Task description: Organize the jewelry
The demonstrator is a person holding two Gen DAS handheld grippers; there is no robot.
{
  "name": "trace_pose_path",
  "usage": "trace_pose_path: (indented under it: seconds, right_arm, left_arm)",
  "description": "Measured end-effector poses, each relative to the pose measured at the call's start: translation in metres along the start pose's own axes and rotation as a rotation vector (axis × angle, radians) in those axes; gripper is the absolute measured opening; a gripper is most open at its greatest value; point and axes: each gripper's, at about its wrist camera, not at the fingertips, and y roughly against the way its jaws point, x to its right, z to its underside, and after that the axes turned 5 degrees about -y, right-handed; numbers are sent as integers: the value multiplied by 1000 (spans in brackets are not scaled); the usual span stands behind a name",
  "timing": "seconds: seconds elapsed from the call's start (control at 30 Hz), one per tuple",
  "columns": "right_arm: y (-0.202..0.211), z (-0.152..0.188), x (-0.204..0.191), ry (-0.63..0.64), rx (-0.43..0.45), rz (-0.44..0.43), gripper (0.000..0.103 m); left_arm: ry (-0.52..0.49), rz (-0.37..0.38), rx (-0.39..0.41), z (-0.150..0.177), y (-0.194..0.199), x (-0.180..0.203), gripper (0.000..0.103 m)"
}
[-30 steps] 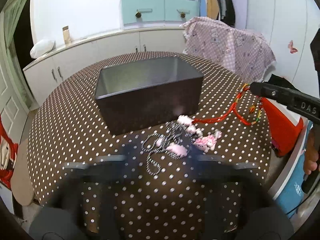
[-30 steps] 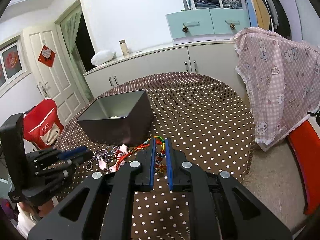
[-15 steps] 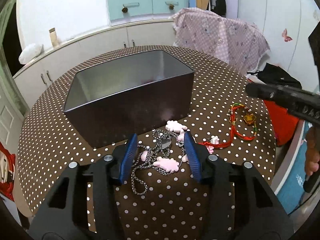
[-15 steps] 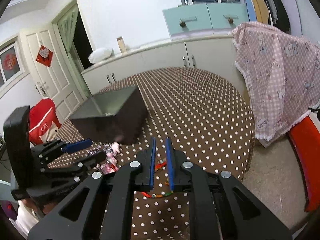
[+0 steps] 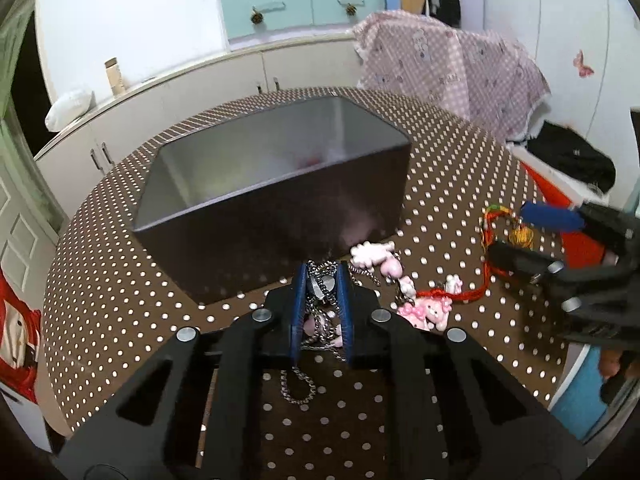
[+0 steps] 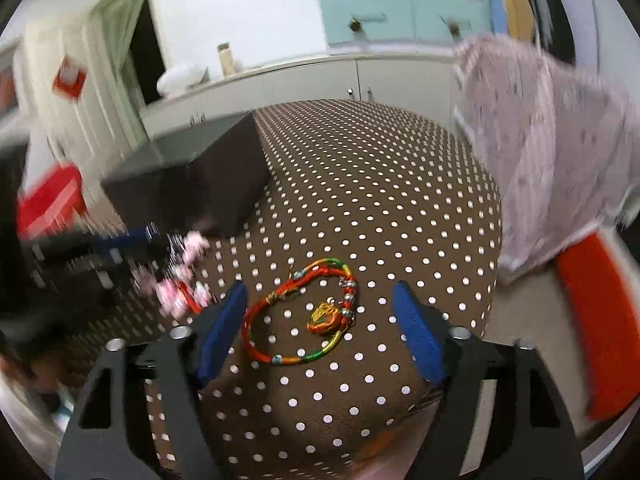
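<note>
A dark open box [image 5: 276, 204] stands on the polka-dot table [image 5: 120, 288]. My left gripper [image 5: 322, 280] is shut on a silver chain necklace [image 5: 320, 300] right in front of the box; the chain's tail trails toward me. Pink charm pieces [image 5: 424, 312] lie just right of it. A red, green and yellow braided bracelet [image 6: 304, 316] with a gold pendant lies flat on the table between the blue pads [image 6: 418, 334] of my right gripper [image 6: 320, 326], which is open around it. The bracelet also shows in the left wrist view [image 5: 500, 236].
A pink patterned cloth [image 6: 540, 152] drapes over furniture at the table's right. A red object [image 6: 600, 320] sits below the table edge at right. White cabinets [image 5: 240, 76] run behind the table. The box [image 6: 192, 184] is left of the bracelet.
My left gripper closed on the silver chain, which lay between its open fingers before. My right gripper let the bracelet down onto the table and opened wide around it.
</note>
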Motion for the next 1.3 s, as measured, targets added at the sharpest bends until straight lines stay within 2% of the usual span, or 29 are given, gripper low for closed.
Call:
trace_pose_path:
  seconds: [0.13, 0.2, 0.4, 0.8, 1.3]
  right_arm:
    - [-2, 5, -4, 38, 15, -36, 24]
    - [-3, 3, 0, 6, 5, -60, 19]
    - [-2, -6, 4, -36, -7, -98, 17]
    - [21, -41, -4, -5, 91, -116, 17]
    - [42, -77, -20, 61, 197, -132, 17]
  left_arm:
    - [24, -33, 9, 1, 6, -6, 16]
    - [30, -41, 21, 1, 12, -9, 16]
    - [76, -55, 78, -4, 31, -23, 16]
    - [113, -92, 144, -9, 56, -38, 16]
    - [138, -117, 260, -37, 90, -51, 16]
